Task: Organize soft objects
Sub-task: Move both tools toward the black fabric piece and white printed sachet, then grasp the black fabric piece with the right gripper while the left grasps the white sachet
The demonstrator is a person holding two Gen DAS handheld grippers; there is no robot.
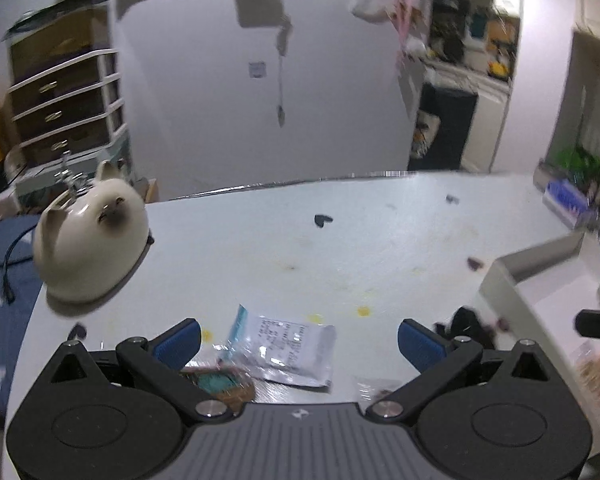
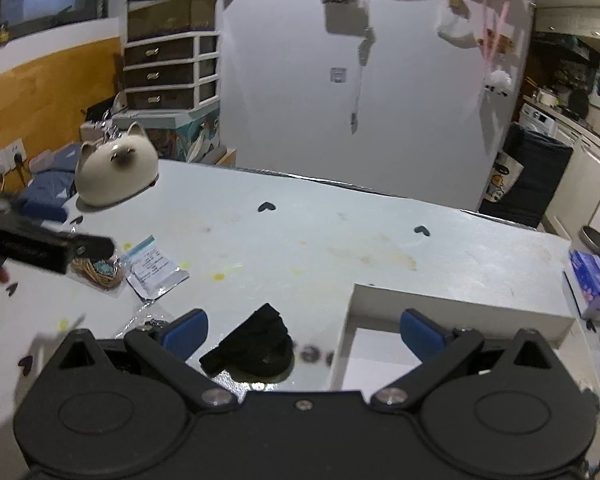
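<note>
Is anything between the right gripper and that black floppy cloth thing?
Nothing visible is. The crumpled black fabric piece lies on the pale table just ahead of the open right gripper, between its blue fingers.

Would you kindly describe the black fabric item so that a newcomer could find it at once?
Start at the white table and find the white open box near its front right. Just left of that box lies the bunched black fabric item, between the right tool's open fingers. It is the only dark, soft lump; nearby packets are clear plastic.

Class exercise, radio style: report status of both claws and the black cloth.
Left claw open, empty. Right claw open. Black cloth beside white box, ungrasped.
</note>
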